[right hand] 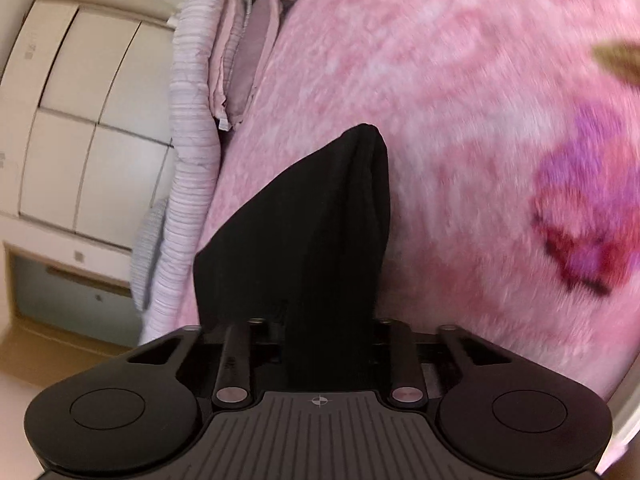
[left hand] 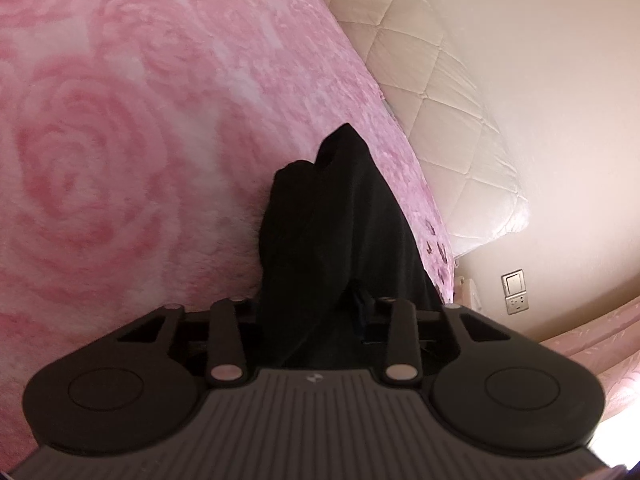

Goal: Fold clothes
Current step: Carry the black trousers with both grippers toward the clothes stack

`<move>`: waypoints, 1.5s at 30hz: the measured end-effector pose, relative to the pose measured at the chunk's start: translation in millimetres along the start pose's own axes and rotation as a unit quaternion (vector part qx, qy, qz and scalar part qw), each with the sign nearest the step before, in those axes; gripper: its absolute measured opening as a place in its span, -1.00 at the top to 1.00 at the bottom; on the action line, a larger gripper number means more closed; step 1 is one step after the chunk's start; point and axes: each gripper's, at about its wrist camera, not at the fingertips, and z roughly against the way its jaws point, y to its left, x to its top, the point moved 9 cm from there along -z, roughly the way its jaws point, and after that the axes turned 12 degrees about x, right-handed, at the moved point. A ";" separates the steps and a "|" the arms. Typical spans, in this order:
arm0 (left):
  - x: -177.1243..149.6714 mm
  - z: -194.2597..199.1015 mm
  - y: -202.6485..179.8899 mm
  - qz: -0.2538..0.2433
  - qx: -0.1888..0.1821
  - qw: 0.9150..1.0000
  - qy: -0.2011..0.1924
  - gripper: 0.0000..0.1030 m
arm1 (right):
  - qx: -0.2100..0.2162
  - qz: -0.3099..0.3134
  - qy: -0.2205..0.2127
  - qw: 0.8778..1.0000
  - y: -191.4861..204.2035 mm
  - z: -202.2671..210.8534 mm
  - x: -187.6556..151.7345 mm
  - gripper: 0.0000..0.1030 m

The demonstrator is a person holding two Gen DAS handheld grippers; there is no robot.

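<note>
A black garment [left hand: 320, 240] lies bunched over a pink rose-patterned fleece blanket [left hand: 120, 140] on a bed. In the left wrist view the cloth runs out from between the jaws of my left gripper [left hand: 338, 160] and hides both fingers; the gripper looks shut on it. In the right wrist view the same black garment [right hand: 300, 240] rises in a peak from the mouth of my right gripper [right hand: 362, 156]. It hides those fingers too, and this gripper also looks shut on the cloth.
A quilted cream headboard [left hand: 440, 128] and a wall with a switch and socket [left hand: 514, 292] lie right of the bed. Pillows and a striped folded cover [right hand: 192, 160] line the bed's left edge, with white cupboards [right hand: 80, 120] beyond.
</note>
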 end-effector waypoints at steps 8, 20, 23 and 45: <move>-11.3 61.3 -6.6 0.006 -0.014 0.999 -0.048 0.69 | 0.056 -0.018 -0.004 0.998 47.2 12.5 -19.7 0.62; -71.9 265.8 37.7 0.067 -0.008 0.981 -0.184 0.69 | 0.144 -0.002 0.084 0.986 162.2 -18.4 -129.3 0.63; -84.9 314.2 63.2 0.082 0.006 0.973 -0.216 0.69 | 0.153 0.004 0.118 0.981 185.3 -47.3 -166.5 0.63; -93.3 676.7 141.2 0.207 0.071 0.903 -0.370 0.70 | 0.198 0.030 0.311 0.929 464.3 -207.0 -353.4 0.63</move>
